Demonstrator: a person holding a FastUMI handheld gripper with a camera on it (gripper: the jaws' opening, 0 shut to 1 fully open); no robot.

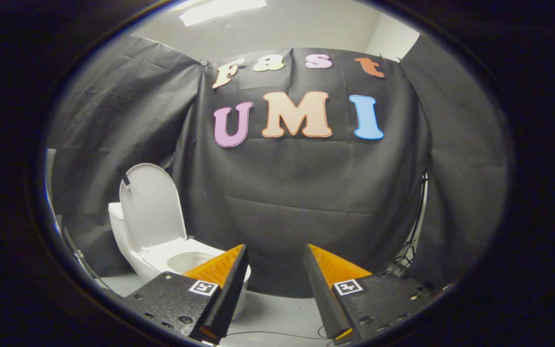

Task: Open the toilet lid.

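Black cloth backs the booth — toilet (161, 255) beyond the left finger, lid (152, 207) already upright; gripper (275, 270) gapes empty, 2 fingers apart.

Toilet lid (151, 207) glossy smooth; tool (275, 270) fingers matt, textured, parted, holding nothing.
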